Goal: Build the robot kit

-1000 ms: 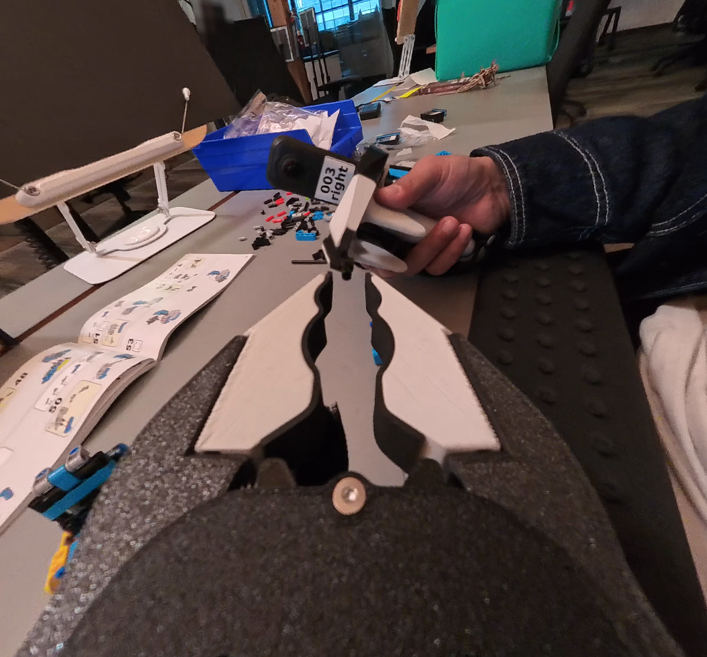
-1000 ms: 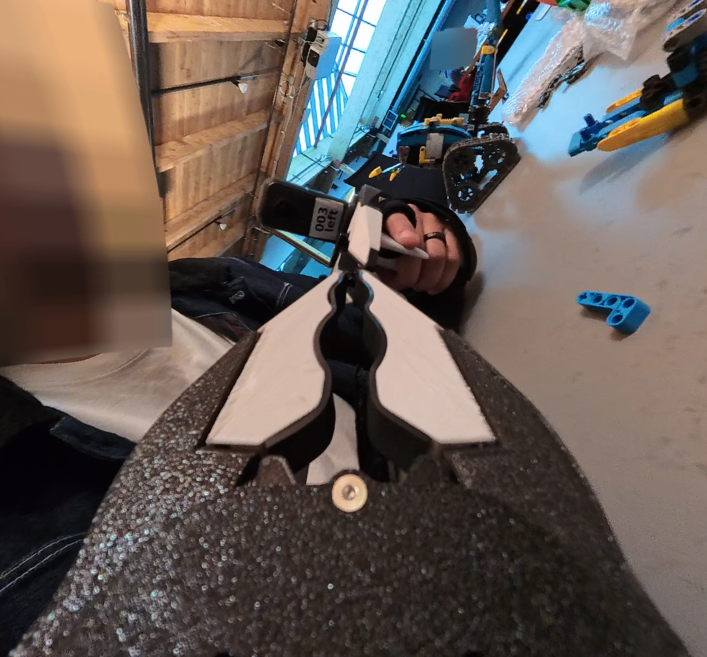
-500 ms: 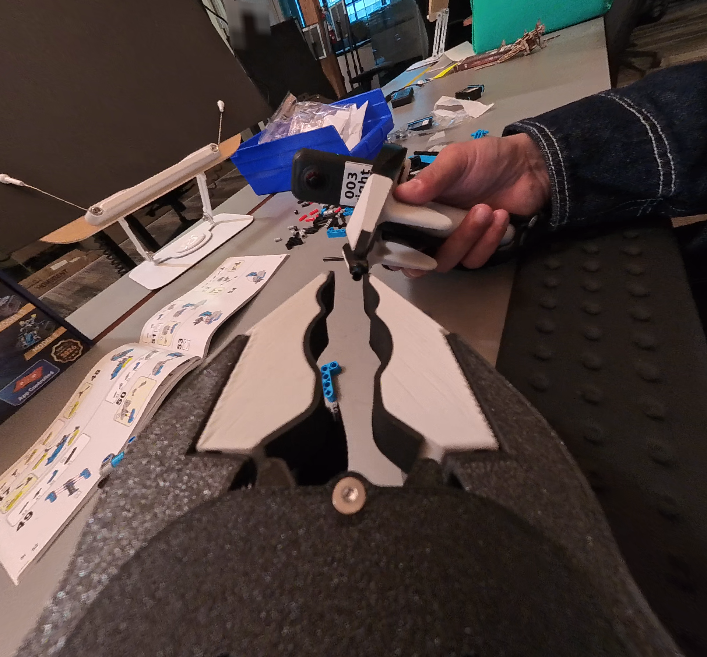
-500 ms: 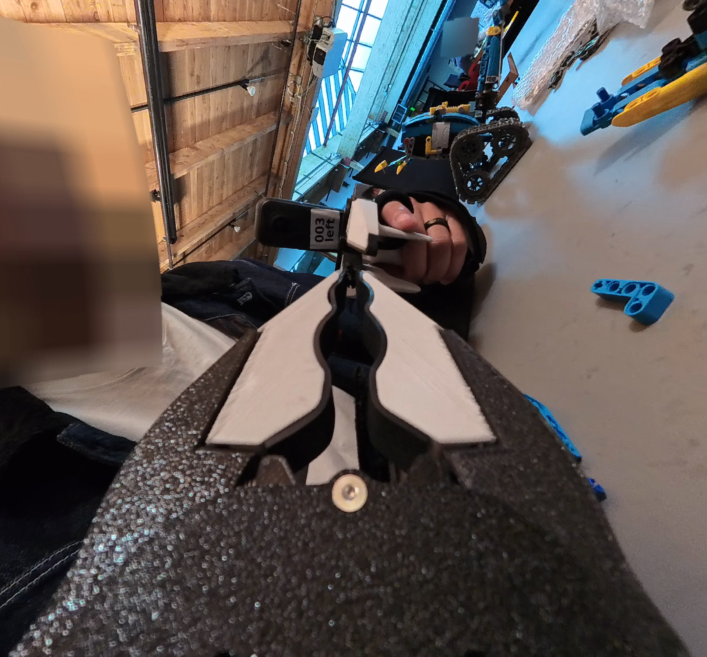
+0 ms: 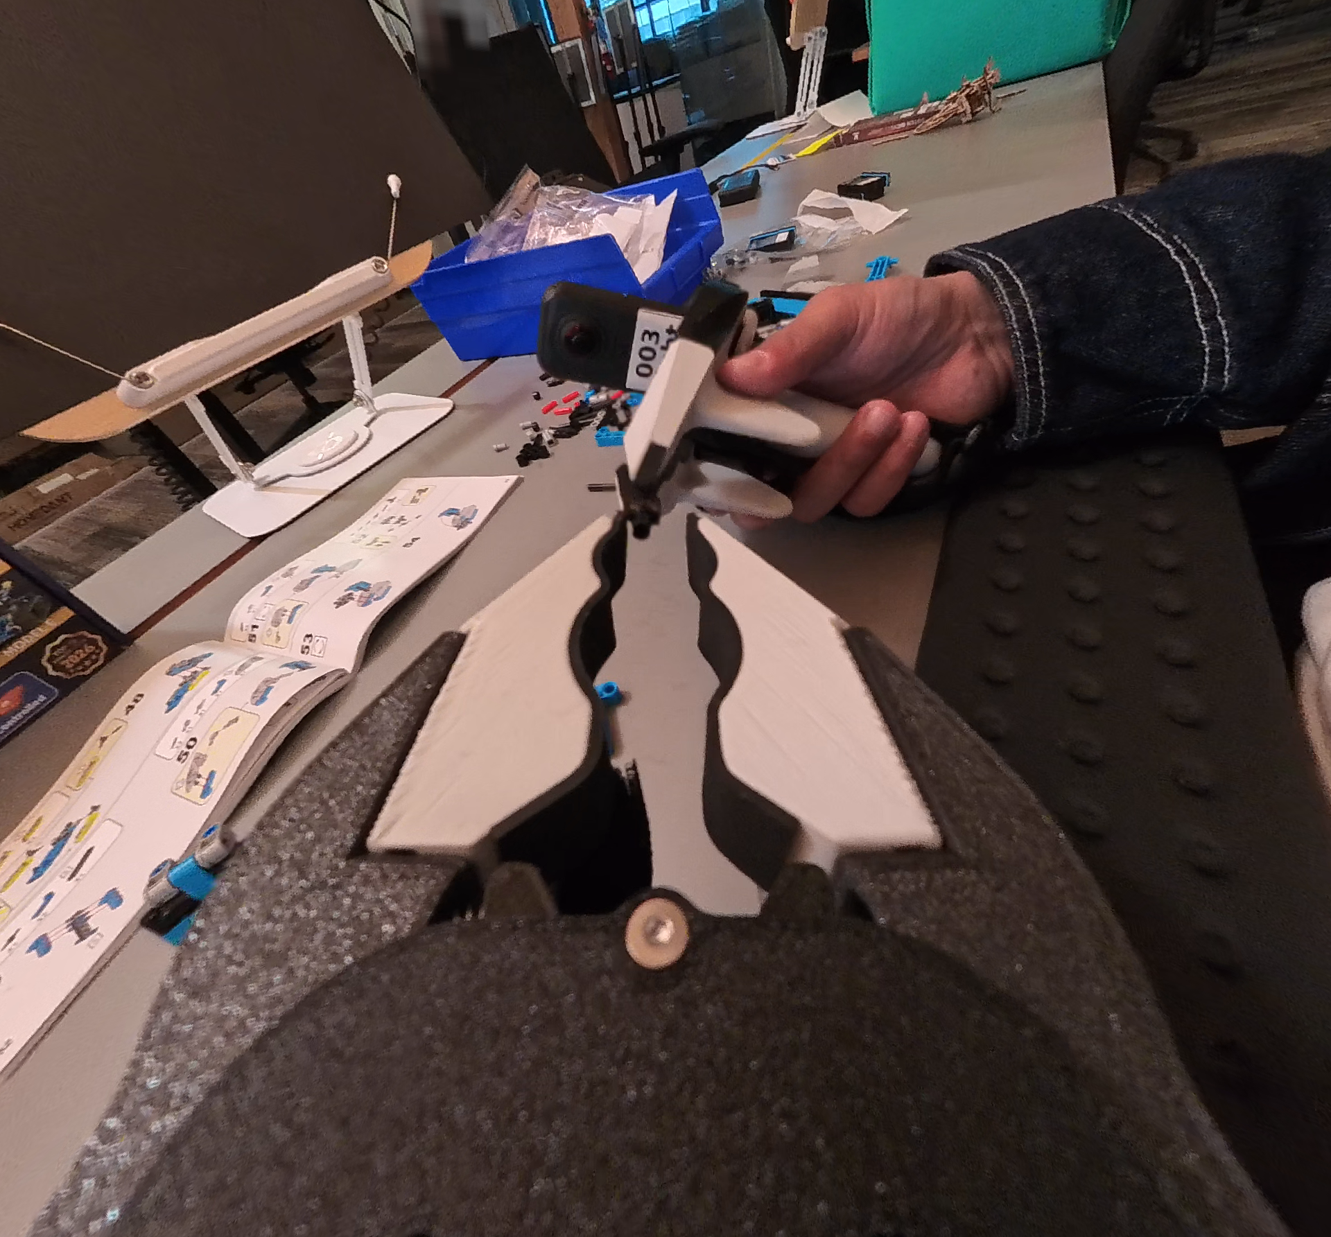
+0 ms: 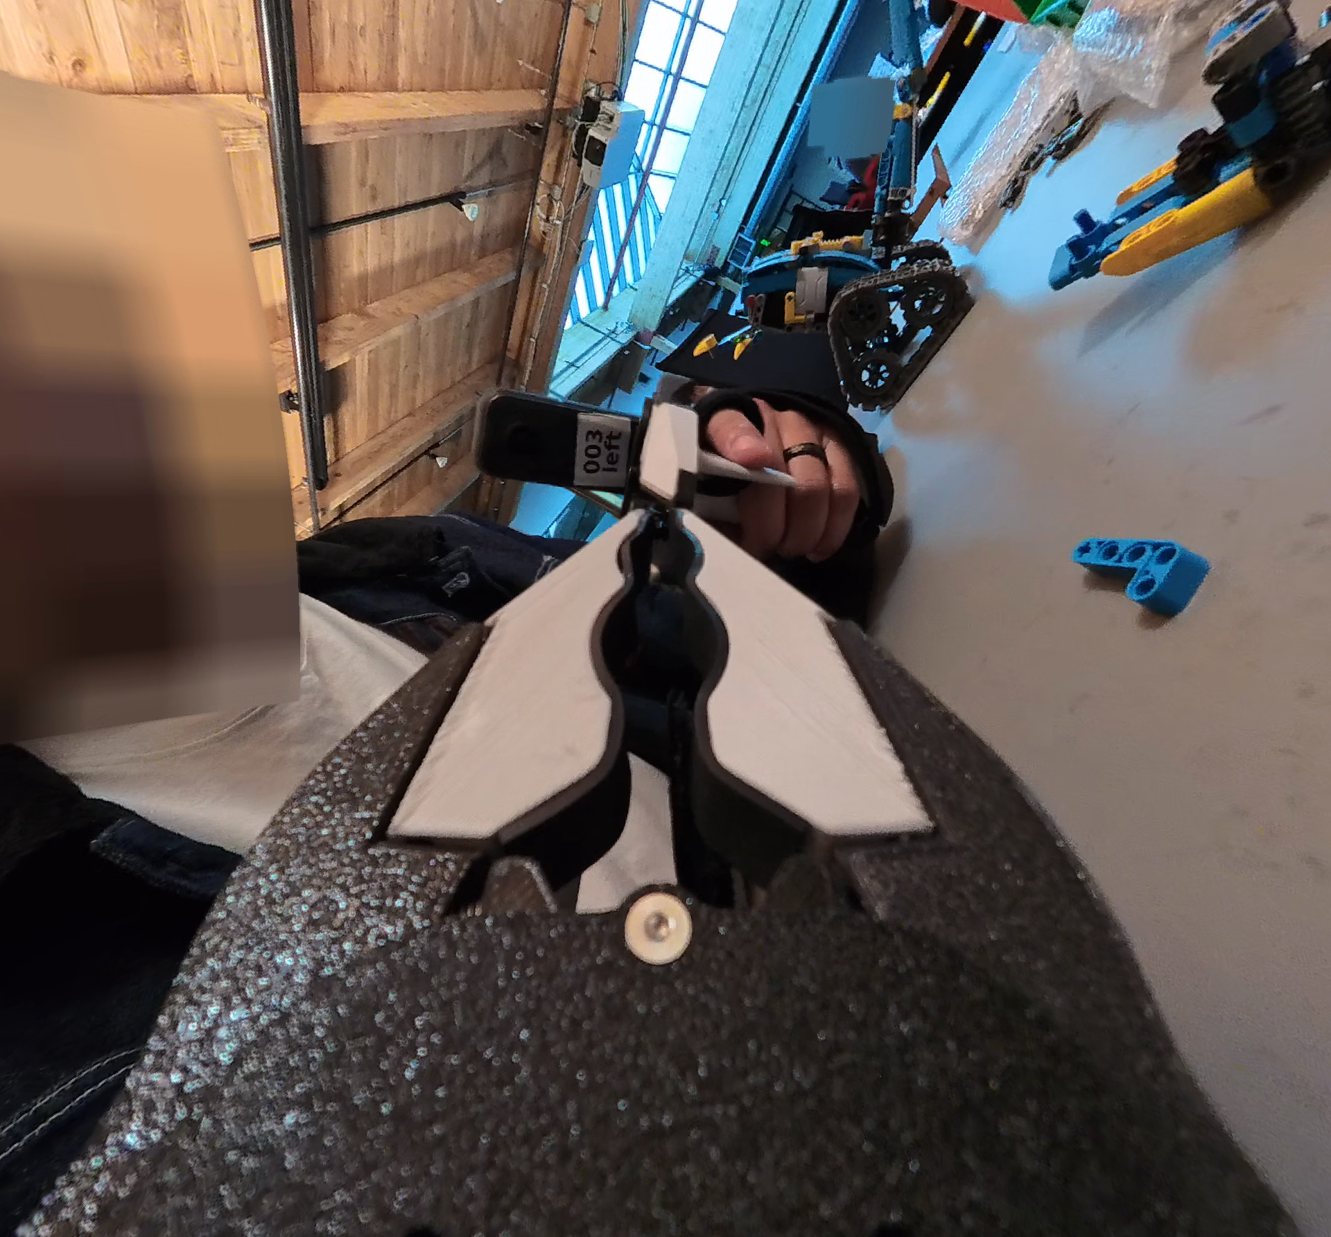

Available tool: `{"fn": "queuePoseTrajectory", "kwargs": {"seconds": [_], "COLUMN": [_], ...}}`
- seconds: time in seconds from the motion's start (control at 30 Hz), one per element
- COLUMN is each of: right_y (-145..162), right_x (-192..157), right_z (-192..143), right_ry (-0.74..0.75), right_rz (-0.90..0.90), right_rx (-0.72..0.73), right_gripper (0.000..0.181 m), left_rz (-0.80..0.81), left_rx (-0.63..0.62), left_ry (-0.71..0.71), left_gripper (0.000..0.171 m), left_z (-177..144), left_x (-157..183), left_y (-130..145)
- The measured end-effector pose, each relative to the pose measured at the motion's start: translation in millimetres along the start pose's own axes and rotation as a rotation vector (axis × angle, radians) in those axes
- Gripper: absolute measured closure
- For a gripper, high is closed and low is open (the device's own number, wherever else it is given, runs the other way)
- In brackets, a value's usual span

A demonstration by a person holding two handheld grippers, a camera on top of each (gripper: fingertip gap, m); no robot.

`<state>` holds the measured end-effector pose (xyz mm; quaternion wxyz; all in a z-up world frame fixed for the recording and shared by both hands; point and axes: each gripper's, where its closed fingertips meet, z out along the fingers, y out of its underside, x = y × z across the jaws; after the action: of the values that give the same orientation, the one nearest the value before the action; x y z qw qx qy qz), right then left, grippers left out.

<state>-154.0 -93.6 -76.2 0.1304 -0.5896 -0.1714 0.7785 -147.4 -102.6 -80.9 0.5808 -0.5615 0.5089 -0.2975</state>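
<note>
Above the grey table (image 5: 850,576), the two gripper tips meet nose to nose: right gripper (image 5: 639,510) pinches a small black pin, while left gripper (image 5: 648,533), jaws slightly parted, holds nothing visible.

White printed labels (image 5: 652,356) on cameras (image 5: 576,338); booklet (image 5: 288,634) pages numbered.

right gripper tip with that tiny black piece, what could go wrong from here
The small black piece sits only at the very tip of the right gripper, so it may slip and drop. The open left gripper is very close; a nudge could knock it loose.
</note>
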Motion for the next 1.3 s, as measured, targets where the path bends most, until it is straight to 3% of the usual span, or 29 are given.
{"fn": "queuePoseTrajectory", "kwargs": {"seconds": [0.47,0.6,0.73,0.83,0.93,1.07,1.3], "right_y": [5.7,-3.0,-17.8,-9.0,15.0,31.0,54.2], "right_x": [3.0,14.1,26.7,31.2,40.7,46.8,63.1], "right_z": [7.9,0.7,-19.2,-24.6,-34.0,-52.2,-54.0], "right_ry": [0.002,0.147,0.439,0.597,0.713,0.842,0.969], "right_rz": [0.023,-0.110,-0.418,-0.645,-0.797,-0.936,-1.089], "right_rx": [-0.023,-0.006,-0.038,-0.216,-0.507,-0.830,-1.066], "right_gripper": [0.178,0.176,0.175,0.162,0.149,0.148,0.153], "left_rz": [-0.007,-0.050,-0.097,-0.132,-0.172,-0.182,-0.213], "left_rx": [-0.024,-0.059,-0.109,-0.126,-0.148,-0.156,-0.177], "left_ry": [0.002,-0.036,-0.075,-0.092,-0.105,-0.102,-0.103], "left_gripper": [0.164,0.164,0.164,0.164,0.164,0.164,0.164], "left_z": [-1.1,-0.8,-0.6,-1.2,-1.2,-0.9,-0.6], "left_x": [-3.8,-14.8,-25.8,-31.2,-36.4,-36.3,-38.8], "left_y": [4.0,11.2,21.8,25.9,31.9,34.0,39.3]}}
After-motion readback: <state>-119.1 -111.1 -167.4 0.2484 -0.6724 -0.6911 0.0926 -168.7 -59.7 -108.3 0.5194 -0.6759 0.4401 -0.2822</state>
